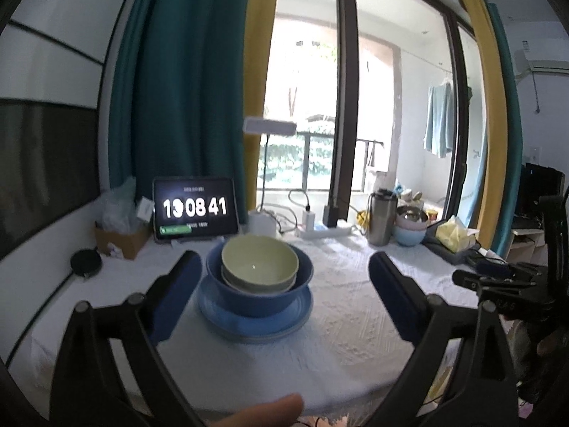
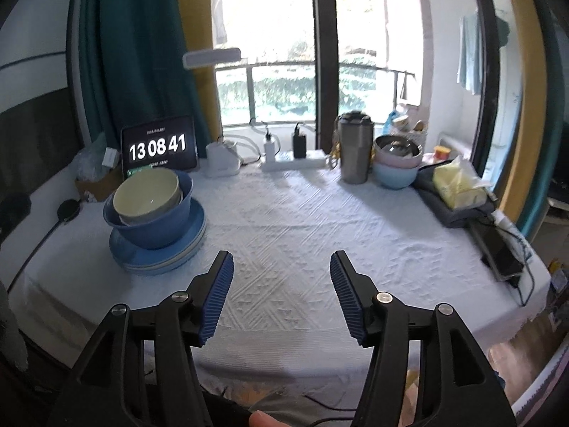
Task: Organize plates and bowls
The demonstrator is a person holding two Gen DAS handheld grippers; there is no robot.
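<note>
A pale green bowl (image 1: 259, 261) sits nested in a blue bowl (image 1: 263, 293), which stands on stacked blue plates (image 1: 256, 323) on the white tablecloth (image 1: 348, 327). The same stack shows at the left in the right wrist view: green bowl (image 2: 147, 194), blue bowl (image 2: 156, 226), plates (image 2: 160, 258). My left gripper (image 1: 284, 267) is open and empty, its fingers spread wide; the stack lies just ahead, near the left finger. My right gripper (image 2: 281, 267) is open and empty over bare cloth, to the right of the stack. Its black body shows at the right edge of the left wrist view (image 1: 498, 281).
At the table's back stand a tablet clock (image 2: 159, 149), a cardboard box (image 1: 121, 238), a power strip with chargers (image 2: 295, 162), a steel tumbler (image 2: 354, 147), stacked pink and blue bowls with a metal one on top (image 2: 396, 167), and a tissue pack (image 2: 458, 183). A phone (image 2: 501, 249) lies at the right edge.
</note>
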